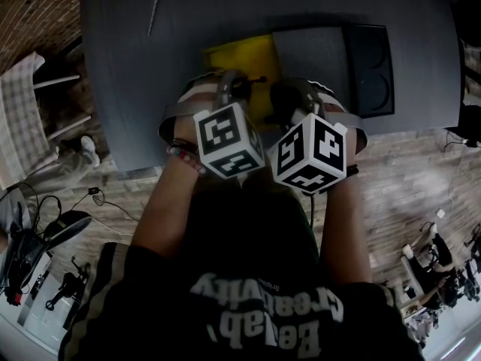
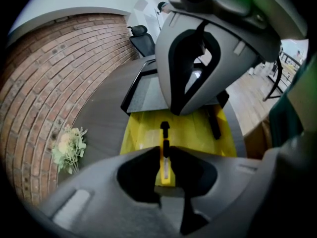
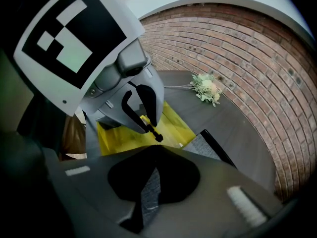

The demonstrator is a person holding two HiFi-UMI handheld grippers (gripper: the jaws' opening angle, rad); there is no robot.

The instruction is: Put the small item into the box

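My left gripper [image 2: 165,157] is shut on a thin yellow item with a black tip [image 2: 165,145]. It holds the item just above a flat yellow tray [image 2: 198,130] on the dark table. Right behind the tray lies an open black box with grey lining [image 2: 146,93]. In the right gripper view the left gripper [image 3: 150,127] hangs over the tray with the black tip [image 3: 156,136] poking out below its jaws. My right gripper [image 3: 156,148] is shut with nothing in it, close beside the left, over the grey lining [image 3: 205,145]. Both grippers point steeply down at the table's near edge [image 1: 248,83] [image 1: 289,100].
A small bunch of pale flowers [image 2: 67,148] lies on the table to the left, near a brick wall [image 2: 44,83]. The box's black half [image 1: 372,70] with two round recesses lies to the right. An office chair [image 2: 143,39] stands beyond the table.
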